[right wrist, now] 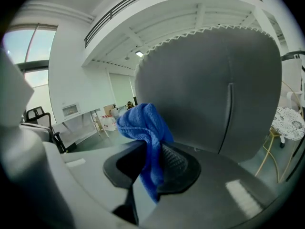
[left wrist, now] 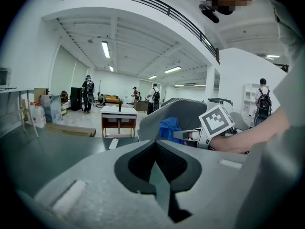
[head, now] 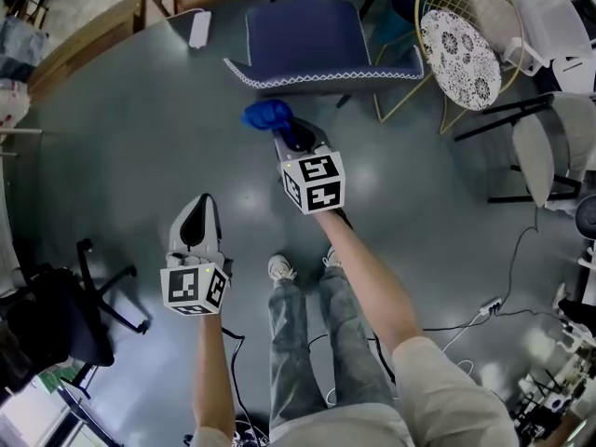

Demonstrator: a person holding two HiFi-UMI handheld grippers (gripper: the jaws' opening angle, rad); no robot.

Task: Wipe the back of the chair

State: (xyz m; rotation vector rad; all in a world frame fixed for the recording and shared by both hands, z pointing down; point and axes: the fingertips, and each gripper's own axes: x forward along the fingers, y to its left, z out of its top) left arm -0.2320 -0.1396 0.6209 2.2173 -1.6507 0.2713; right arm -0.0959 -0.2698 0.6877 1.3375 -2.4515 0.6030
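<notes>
The right hand-held gripper [head: 280, 136] is up front, clenched on a blue cloth [right wrist: 143, 128]. The fabric bunches above its jaws and a strip hangs down between the pads. Dead ahead of it is the dark chair [head: 307, 35], and its backrest [right wrist: 214, 89] fills nearly the whole right gripper view, with a white zigzag stitch along the top edge and a seam down the middle. From the head view the cloth sits just beside that stitched edge, on the near side of the chair. It is very close, but I cannot tell whether it actually touches.

The left hand-held gripper [head: 199, 205] hangs lower and to the left, well apart from the chair. Its jaws are pressed together with nothing between them. Its own camera looks across at the other gripper's marker cube and the blue cloth against the curved grey of the backrest.

Below, the person's two shoes [head: 282, 268] stand on the grey floor [head: 140, 138]. A black office chair [head: 65, 315] sits at lower left. A round patterned chair [head: 456, 45] with a gold wire frame stands to the right of the dark one. A cable [head: 466, 319] trails across the floor at right.
</notes>
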